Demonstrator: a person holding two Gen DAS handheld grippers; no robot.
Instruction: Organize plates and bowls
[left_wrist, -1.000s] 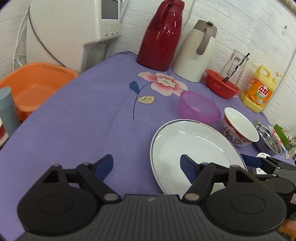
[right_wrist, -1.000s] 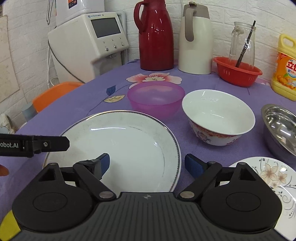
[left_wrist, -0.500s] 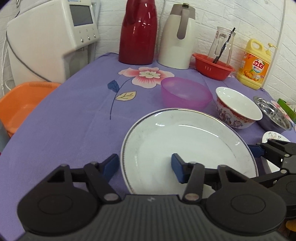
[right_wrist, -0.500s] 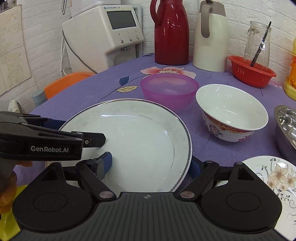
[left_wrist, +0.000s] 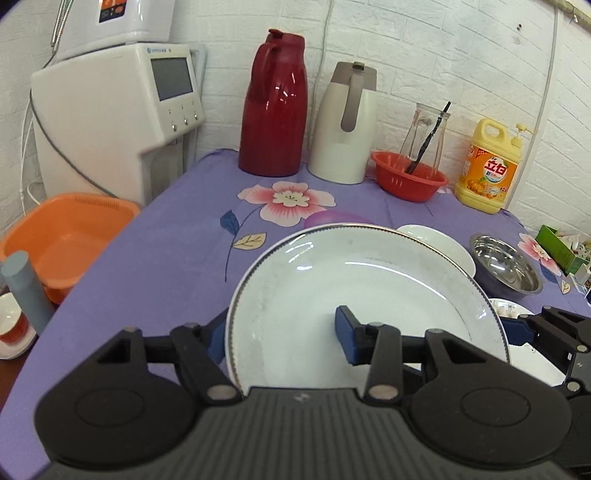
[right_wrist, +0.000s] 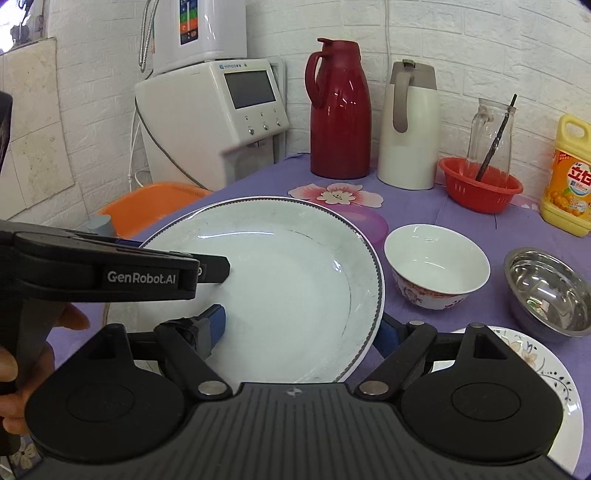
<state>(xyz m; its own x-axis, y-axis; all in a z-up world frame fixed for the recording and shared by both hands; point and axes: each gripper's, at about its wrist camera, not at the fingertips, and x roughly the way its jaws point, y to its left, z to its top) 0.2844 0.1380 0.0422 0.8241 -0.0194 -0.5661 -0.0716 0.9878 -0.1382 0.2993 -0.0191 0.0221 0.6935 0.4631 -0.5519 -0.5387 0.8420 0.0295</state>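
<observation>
A large white plate with a grey rim (left_wrist: 369, 291) (right_wrist: 288, 280) is held up off the purple table, tilted. My left gripper (left_wrist: 282, 339) is shut on its left rim, one finger under and one on top. My right gripper (right_wrist: 303, 328) is shut on its right rim the same way. A white bowl with a red pattern (right_wrist: 436, 266), a steel bowl (right_wrist: 546, 291), a purple bowl (right_wrist: 369, 221) and a flowered plate (right_wrist: 546, 373) sit on the table behind and to the right of it.
At the back stand a red thermos (left_wrist: 273, 107), a white jug (left_wrist: 347, 125), a red basket with a glass jar (left_wrist: 410, 177) and a yellow detergent bottle (left_wrist: 489, 170). A water dispenser (left_wrist: 114, 110) and an orange basin (left_wrist: 62, 236) are at the left.
Both grippers closed on opposite rims of the large plate and lifted it off the table. It now hides most of the purple bowl.
</observation>
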